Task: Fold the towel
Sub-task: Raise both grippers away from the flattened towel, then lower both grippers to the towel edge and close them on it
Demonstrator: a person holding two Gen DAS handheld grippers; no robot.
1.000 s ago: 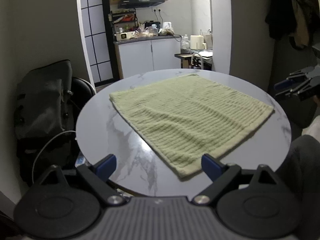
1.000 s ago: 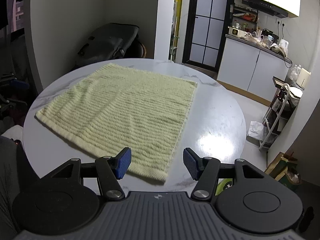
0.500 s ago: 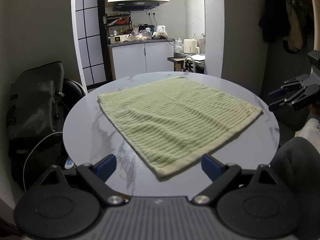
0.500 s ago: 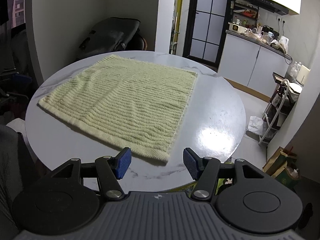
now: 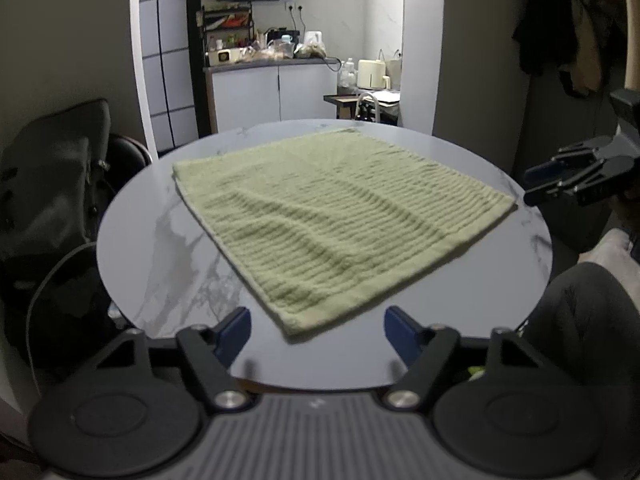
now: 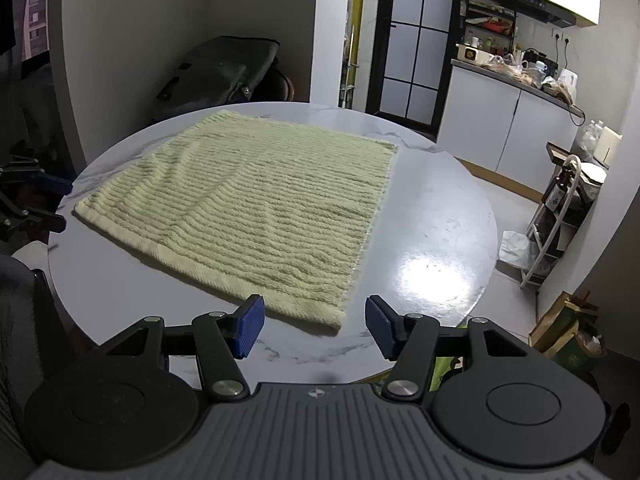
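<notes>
Green ribbed towel (image 5: 332, 216) lies flat and unfolded on the round marble-patterned desk (image 5: 160, 248), covering most of its top. We hold the left hand-held gripper (image 5: 318, 330) released, its blue pads spread to either side of the towel's near corner, above the desk edge and not touching the cloth. We hold the right hand-held gripper (image 6: 315, 322) released as well, its pads flanking the towel's other near corner (image 6: 324, 316). Neither grasps anything.
</notes>
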